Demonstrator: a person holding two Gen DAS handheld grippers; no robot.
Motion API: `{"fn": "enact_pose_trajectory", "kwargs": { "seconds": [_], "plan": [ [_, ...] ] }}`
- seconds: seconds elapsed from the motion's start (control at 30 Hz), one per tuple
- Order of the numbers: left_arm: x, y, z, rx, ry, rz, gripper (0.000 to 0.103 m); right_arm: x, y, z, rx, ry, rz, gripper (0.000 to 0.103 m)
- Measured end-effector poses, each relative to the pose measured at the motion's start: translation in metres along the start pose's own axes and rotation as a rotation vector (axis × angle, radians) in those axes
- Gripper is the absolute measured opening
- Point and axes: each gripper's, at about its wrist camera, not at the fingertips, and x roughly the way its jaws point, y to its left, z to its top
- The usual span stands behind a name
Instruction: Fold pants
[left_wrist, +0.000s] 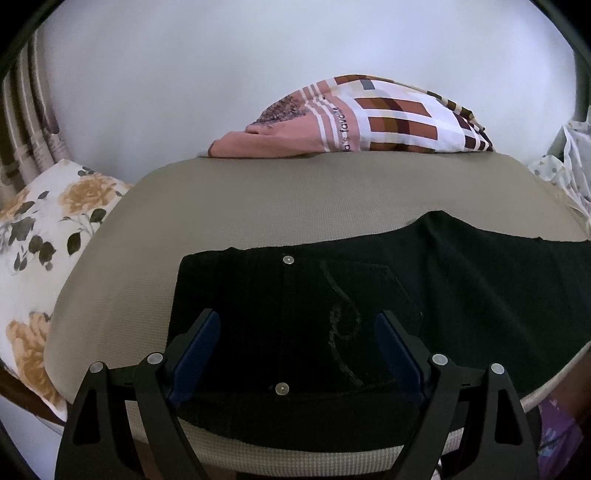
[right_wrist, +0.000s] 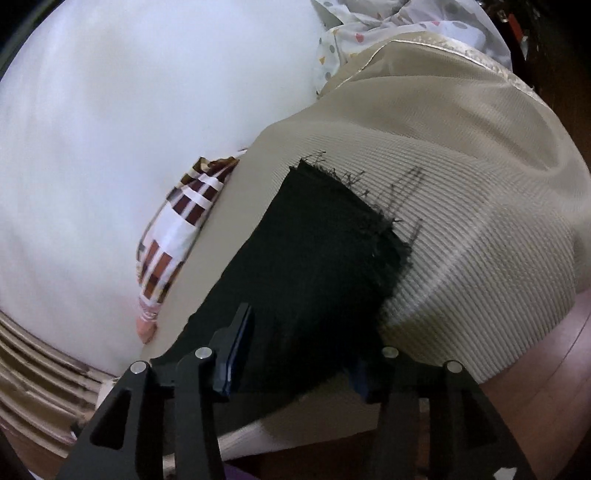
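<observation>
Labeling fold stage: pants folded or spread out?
Spread out lengthwise: the pants lie flat on the cushion, waist end to frayed hem. Whether legs are stacked: cannot tell.

Bare pad (left_wrist: 258, 206) beyond the pants (left_wrist: 369, 295) looks passable; folded patterned cloth (left_wrist: 369, 118) blocks the far edge, floral pillow (left_wrist: 40, 240) crowds the left.

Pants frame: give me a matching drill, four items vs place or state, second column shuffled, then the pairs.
Items:
1. black pants
2. floral pillow
3. patterned pink cloth
4. left gripper

Place or state:
A. far edge of the beige pad, by the wall
B. jaws open, over the waist end
C. spread flat on the pad
D. left of the pad

Pairs: 1-C, 2-D, 3-A, 4-B
</observation>
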Motion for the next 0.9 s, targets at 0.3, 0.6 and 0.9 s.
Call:
{"fn": "enact_pose_trajectory", "kwargs": {
  "seconds": [0.3, 0.6, 0.9],
  "plan": [
    [0.001, 0.008, -0.002, -0.041, 0.006, -0.022, 0.086, 0.006, 0.051, 0.002, -0.086, 0.020, -0.053, 0.009],
    [-0.002, 0.013, -0.007, -0.059, 0.006, -0.037, 0.086, 0.045, 0.164, -0.037, -0.265, 0.147, 0.100, 0.009],
    [0.003, -0.001, -0.017, 0.005, 0.032, -0.047, 0.086, 0.117, 0.247, -0.128, -0.450, 0.373, 0.180, 0.009]
  ]
}}
